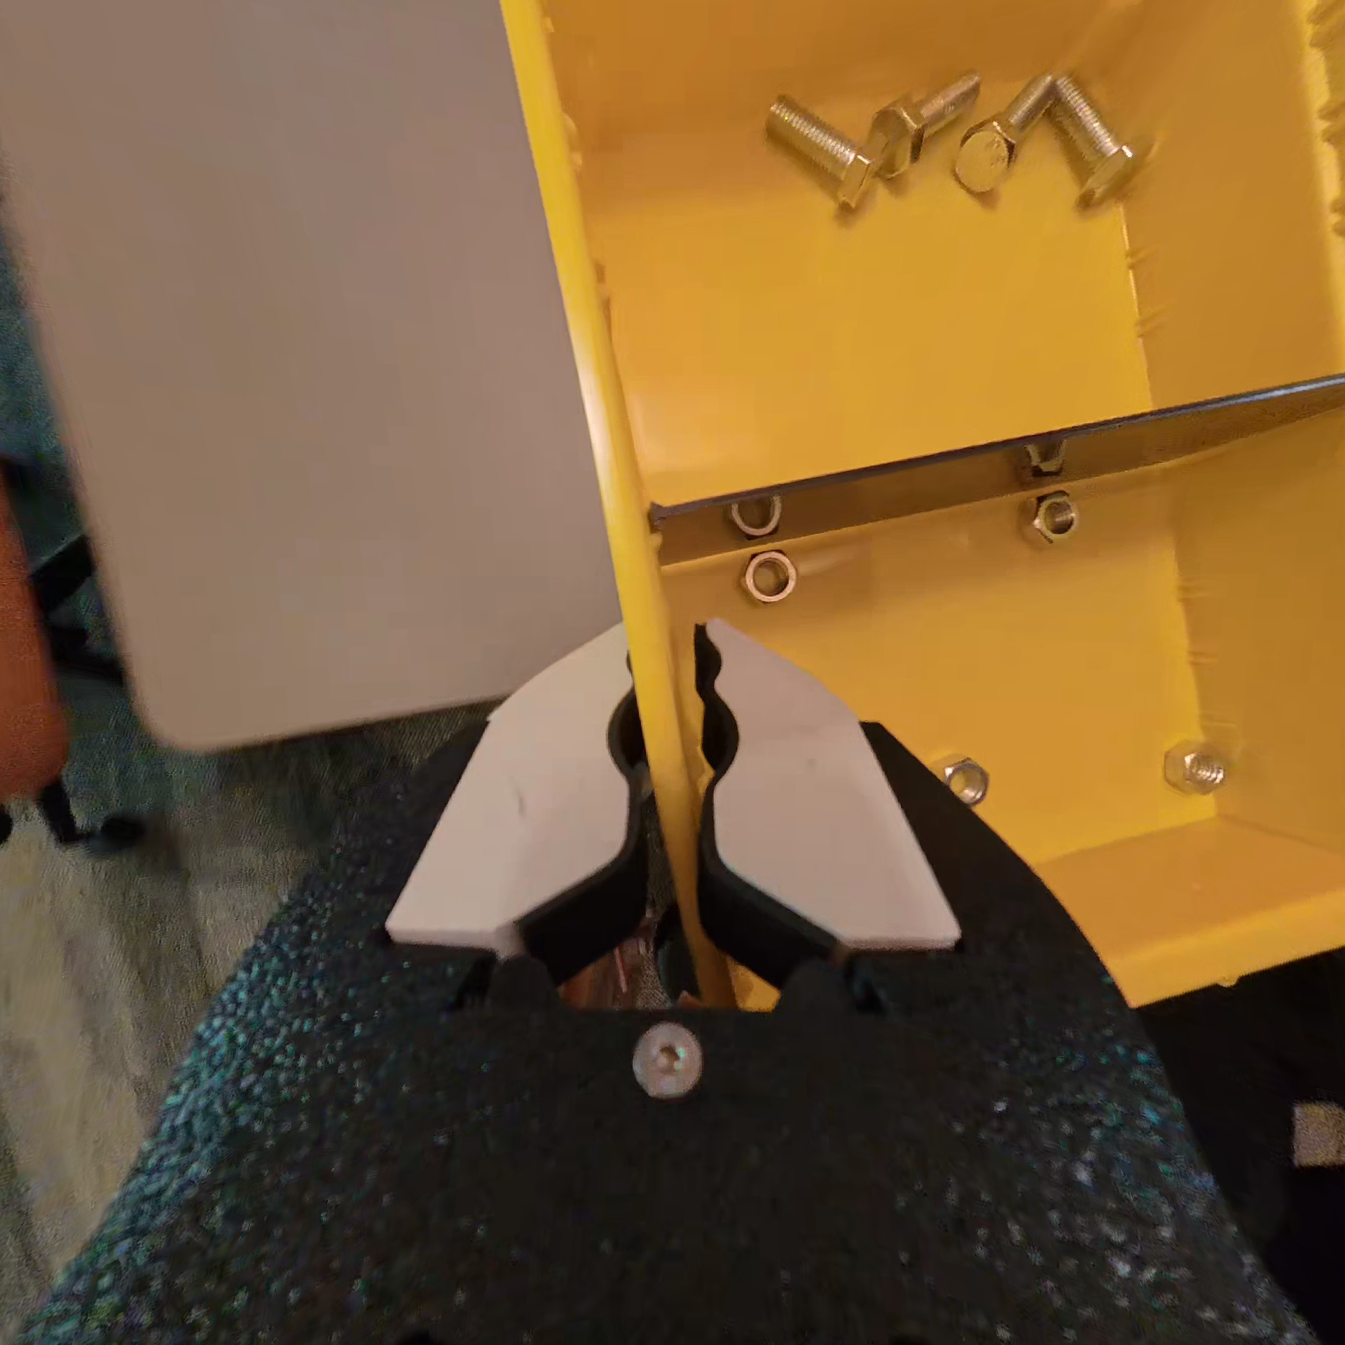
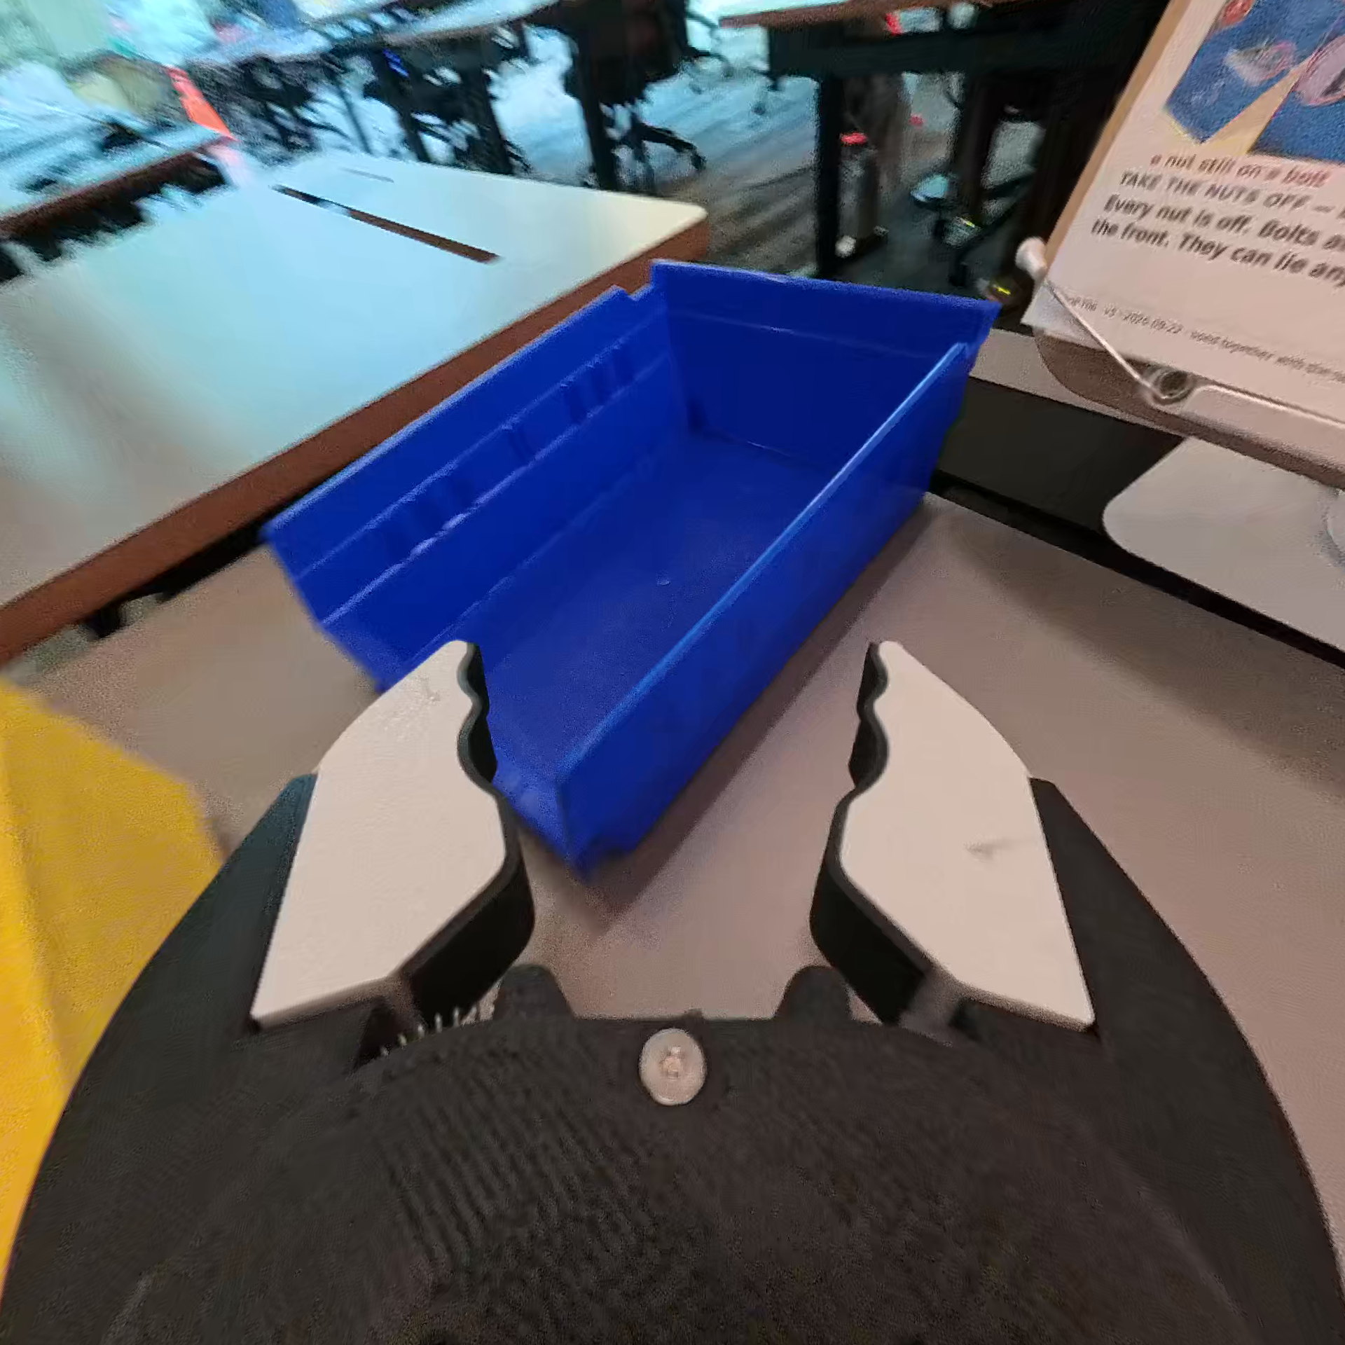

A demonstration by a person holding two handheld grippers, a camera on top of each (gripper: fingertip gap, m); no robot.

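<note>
In the left wrist view my left gripper (image 1: 666, 640) is shut on the left side wall of a yellow bin (image 1: 873, 349) and holds it tilted. A black divider (image 1: 946, 458) splits the bin. Several brass bolts (image 1: 946, 138) lie in the far compartment. Several nuts (image 1: 768, 575) lie in the near compartment, one (image 1: 1193, 768) with a thread end showing. In the right wrist view my right gripper (image 2: 673, 655) is open and empty, just in front of the near corner of an empty blue bin (image 2: 640, 553) on the grey table (image 2: 1092, 728). A corner of the yellow bin (image 2: 65, 873) shows at the left.
A white tabletop (image 1: 291, 327) lies left of the yellow bin, with carpet (image 1: 109, 946) below. In the right wrist view a printed sheet on a stand (image 2: 1223, 218) stands at the far right. Another white table (image 2: 255, 327) and office chairs (image 2: 626, 87) lie behind.
</note>
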